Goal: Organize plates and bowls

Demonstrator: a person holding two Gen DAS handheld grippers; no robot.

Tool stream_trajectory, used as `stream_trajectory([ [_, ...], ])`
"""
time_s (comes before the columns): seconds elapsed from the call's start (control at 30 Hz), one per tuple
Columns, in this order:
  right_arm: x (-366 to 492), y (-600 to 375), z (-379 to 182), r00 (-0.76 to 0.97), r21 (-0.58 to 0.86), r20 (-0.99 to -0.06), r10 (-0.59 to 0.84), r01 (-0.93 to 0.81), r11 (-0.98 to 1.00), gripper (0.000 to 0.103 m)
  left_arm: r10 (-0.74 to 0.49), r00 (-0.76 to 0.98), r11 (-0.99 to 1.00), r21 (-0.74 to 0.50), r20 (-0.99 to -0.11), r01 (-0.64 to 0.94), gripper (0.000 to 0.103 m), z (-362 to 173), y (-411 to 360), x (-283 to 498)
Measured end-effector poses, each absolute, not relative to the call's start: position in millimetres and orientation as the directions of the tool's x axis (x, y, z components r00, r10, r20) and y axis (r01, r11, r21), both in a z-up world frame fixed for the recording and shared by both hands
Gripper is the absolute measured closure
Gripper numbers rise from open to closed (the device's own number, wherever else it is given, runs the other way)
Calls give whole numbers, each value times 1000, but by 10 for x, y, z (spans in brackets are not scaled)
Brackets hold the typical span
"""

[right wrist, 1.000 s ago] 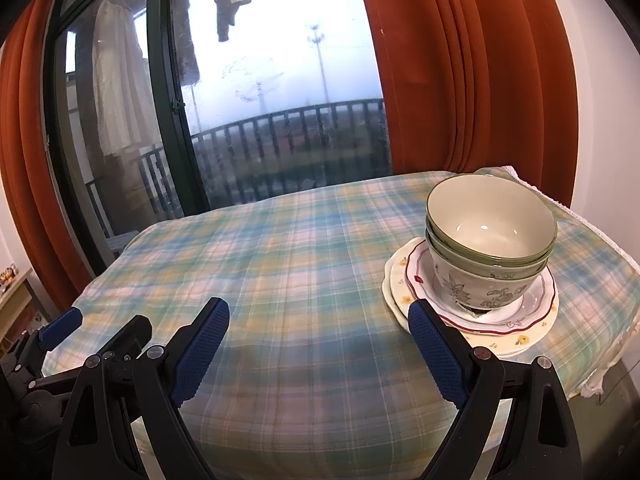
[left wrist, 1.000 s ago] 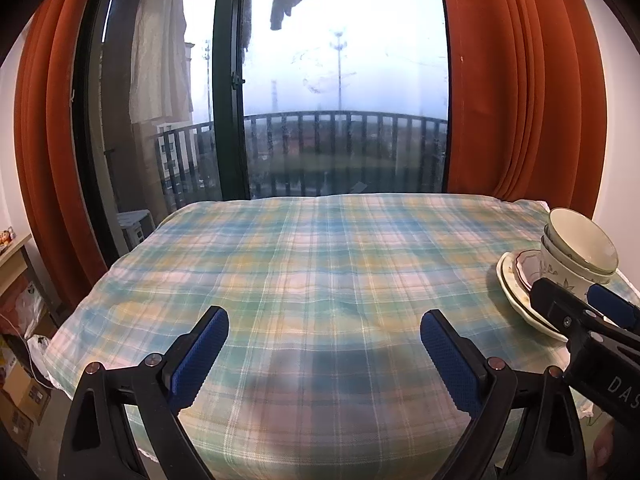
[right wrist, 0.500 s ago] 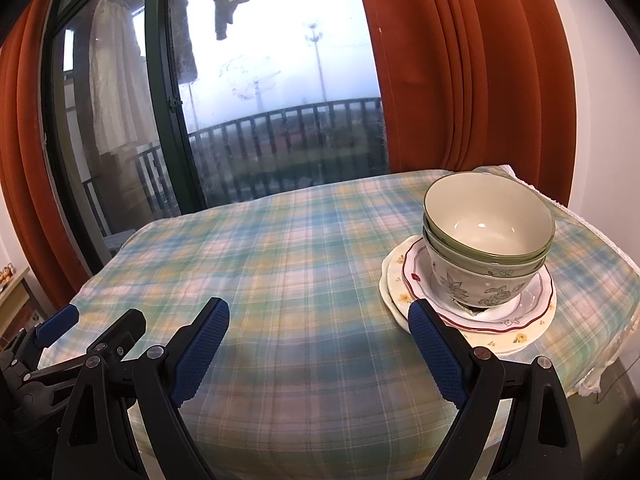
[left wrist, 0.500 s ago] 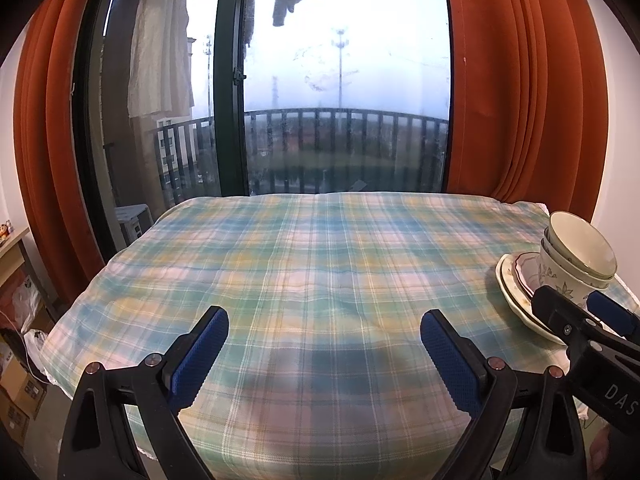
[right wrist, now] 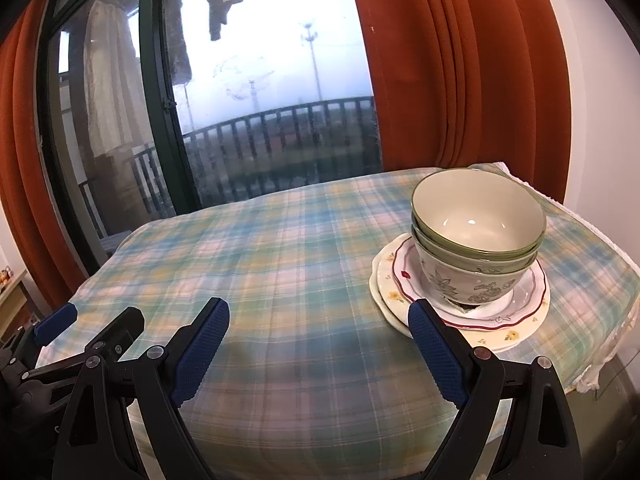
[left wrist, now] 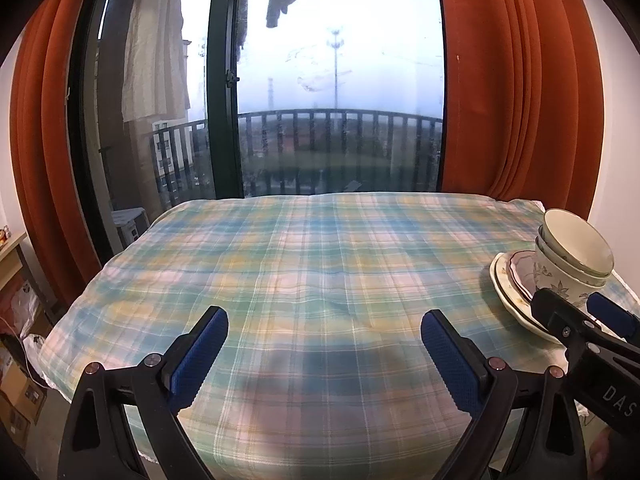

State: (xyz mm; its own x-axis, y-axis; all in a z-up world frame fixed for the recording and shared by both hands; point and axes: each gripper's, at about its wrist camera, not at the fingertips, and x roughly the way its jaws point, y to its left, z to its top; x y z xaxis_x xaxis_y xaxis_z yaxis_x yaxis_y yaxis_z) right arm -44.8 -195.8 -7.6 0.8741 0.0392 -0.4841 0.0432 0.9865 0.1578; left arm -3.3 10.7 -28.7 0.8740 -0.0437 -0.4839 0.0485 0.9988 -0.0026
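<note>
A stack of bowls (right wrist: 476, 240) sits on stacked plates (right wrist: 516, 320) at the right side of a table with a plaid cloth (right wrist: 280, 280). The top bowls are green-rimmed, the lowest has a leaf pattern. The stack also shows in the left wrist view (left wrist: 568, 264) at the far right. My right gripper (right wrist: 318, 344) is open and empty, its right finger just in front of the plates' near edge. My left gripper (left wrist: 324, 350) is open and empty over the table's near middle. The right gripper's fingertips (left wrist: 560, 316) show in front of the plates in the left wrist view.
Orange curtains (left wrist: 520, 100) frame a glass balcony door (left wrist: 224, 80) behind the table. A white wall (right wrist: 600, 120) stands right of the stack. Boxes and a shelf (left wrist: 12, 320) lie low at the left. The table's right edge (right wrist: 608, 344) runs close to the plates.
Both grippers have drawn back and risen slightly, so the table looks a little farther. Both stay open. The stack has not moved.
</note>
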Motion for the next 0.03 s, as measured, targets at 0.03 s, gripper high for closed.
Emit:
stream_trajectory([
  [0.03,-448,-1966,-79,874,159,-484,38,46,986,10,-42,874,999,-2,-483,47,5,-288,100,-26],
])
